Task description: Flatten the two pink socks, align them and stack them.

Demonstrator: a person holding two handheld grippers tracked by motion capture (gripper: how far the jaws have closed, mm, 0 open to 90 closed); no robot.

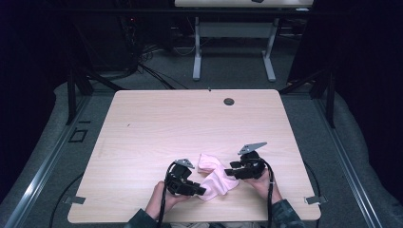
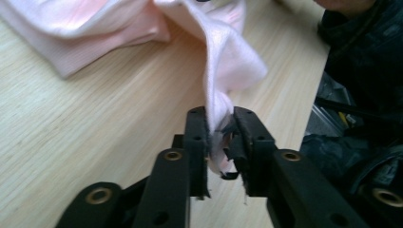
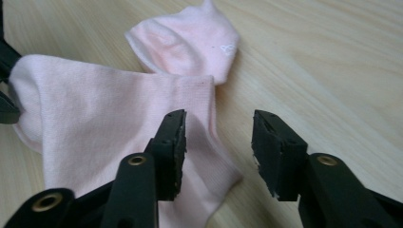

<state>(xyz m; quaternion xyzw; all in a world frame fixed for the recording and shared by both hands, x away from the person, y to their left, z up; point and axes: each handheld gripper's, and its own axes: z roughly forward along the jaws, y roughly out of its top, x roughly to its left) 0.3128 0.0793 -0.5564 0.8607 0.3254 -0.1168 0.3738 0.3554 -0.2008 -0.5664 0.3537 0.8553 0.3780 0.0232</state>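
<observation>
Item: pale pink knit socks (image 1: 215,178), crumpled, near front edge of light wood worktop (image 1: 157,128), between grippers.

Left gripper (image 2: 220,126): fingers pinching sock fold.

Right gripper (image 3: 218,137): fingers spread over sock edge, empty.

Step, we judge: second grasp. We close right on edge, then lift evenly.

Right gripper view adds small white logo (image 3: 228,47); high view adds both hands.

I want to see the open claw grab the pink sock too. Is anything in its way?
Nothing visible is. The right gripper is open, and the pink sock lies just past its jaws, with bare table beside it. The left gripper already pinches the far end of the sock, away from that gap.
</observation>
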